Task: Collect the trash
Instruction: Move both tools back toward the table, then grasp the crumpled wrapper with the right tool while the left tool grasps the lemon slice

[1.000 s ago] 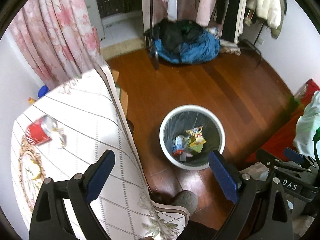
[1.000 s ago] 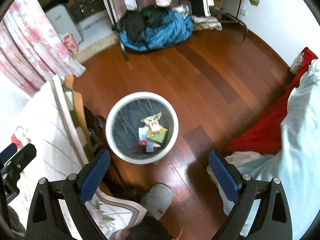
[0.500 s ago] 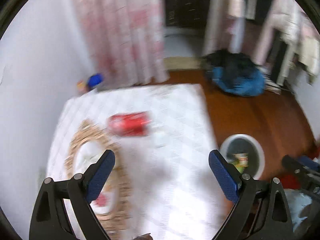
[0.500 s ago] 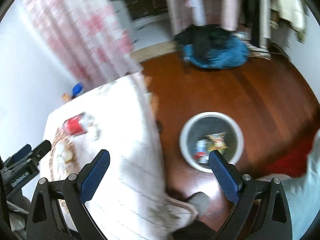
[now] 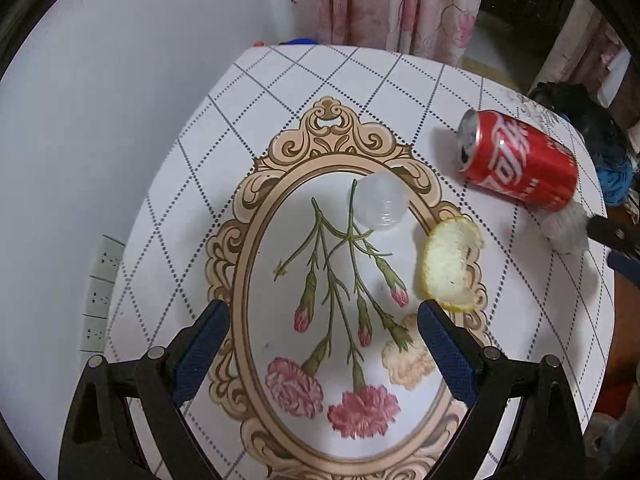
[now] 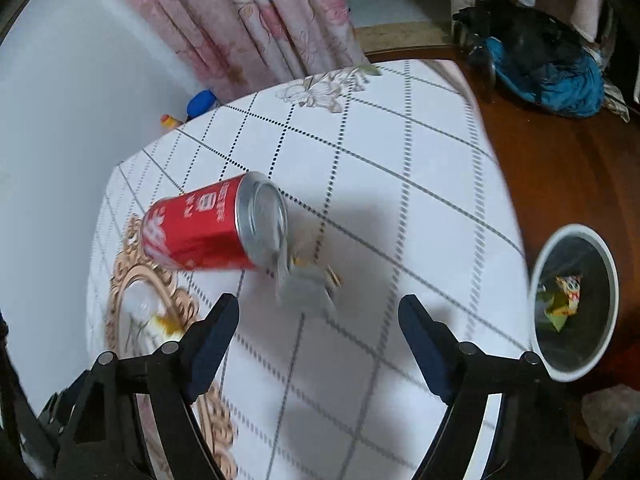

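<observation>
- left gripper: fingers wide apart, nothing between them, above the tablecloth, over the printed oval frame with carnations
- peel: yellow-rimmed citrus piece, white side up, just past the left gripper's right fingertip, on the oval frame's right edge
- cup: small clear plastic one lying on its side, beyond the peel toward the can, inside the top of the frame
- can: red soda can on its side, open end facing the frame, well off to the right of the frame on the cloth
- wrapper: crumpled clear plastic touching the can's base end, near the table edge
- right gripper: fingers wide apart, empty, above the cloth just short of the can
- can in right view: base end toward the camera, wrapper blurred right in front of it
- bin: white-rimmed, dark liner, on the wood floor to the right of the table; bright snack packet and other scraps inside
- curtain: pink floral, behind the table's far edge
</observation>
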A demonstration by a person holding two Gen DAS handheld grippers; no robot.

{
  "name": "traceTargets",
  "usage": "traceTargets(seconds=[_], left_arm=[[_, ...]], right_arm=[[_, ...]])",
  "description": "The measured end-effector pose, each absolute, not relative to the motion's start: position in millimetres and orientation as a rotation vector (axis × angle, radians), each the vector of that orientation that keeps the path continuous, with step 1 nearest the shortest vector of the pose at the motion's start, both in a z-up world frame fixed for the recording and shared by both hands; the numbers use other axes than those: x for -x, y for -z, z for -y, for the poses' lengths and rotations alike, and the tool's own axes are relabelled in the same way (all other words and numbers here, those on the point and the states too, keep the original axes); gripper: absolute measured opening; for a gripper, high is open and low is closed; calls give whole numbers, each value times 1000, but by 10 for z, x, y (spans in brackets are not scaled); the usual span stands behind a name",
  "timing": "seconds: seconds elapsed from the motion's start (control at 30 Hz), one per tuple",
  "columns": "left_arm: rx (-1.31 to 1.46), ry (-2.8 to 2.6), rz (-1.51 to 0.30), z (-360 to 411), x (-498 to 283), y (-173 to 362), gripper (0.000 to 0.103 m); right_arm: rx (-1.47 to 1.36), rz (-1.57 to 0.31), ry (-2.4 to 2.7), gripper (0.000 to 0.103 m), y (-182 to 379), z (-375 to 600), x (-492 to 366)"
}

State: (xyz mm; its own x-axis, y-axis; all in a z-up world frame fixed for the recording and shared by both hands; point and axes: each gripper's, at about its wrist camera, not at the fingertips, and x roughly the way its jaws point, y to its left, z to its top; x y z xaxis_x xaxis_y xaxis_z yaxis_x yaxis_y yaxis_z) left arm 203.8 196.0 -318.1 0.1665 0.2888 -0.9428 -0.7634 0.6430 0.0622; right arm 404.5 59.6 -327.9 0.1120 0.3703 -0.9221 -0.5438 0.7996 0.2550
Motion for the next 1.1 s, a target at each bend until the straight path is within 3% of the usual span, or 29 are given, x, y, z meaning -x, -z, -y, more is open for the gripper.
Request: traceTargets(seconds=[0.07,0.13,0.57,0.6,0.8,1.1], left_arm=[[500,-764,-1176,-1964,-2079,3197,96],[509,-728,-1175,-1927,-2140,3214,96],[558,-593,-1185,-1740,-2615,3383,95],[549,-597,-1183,-1736,-2653,3399,91],[519,-613,-1167,-1771,-2721,3447,32],[470,-627,-1113,-1746,-2634,3322,31]], right_arm=[[184,-1298,-686,70,3366,-712,-4100],[207,-1317,-703,40,3456,-791,-4109],[261,-1245,-658,39,3249,-311,-3968],[264,-1244,-653,39,3249,-282,-3970],[264,-1246,-645,39,3280,-234,-3933],[268,-1212,-651,39,3191,-186,-3833]])
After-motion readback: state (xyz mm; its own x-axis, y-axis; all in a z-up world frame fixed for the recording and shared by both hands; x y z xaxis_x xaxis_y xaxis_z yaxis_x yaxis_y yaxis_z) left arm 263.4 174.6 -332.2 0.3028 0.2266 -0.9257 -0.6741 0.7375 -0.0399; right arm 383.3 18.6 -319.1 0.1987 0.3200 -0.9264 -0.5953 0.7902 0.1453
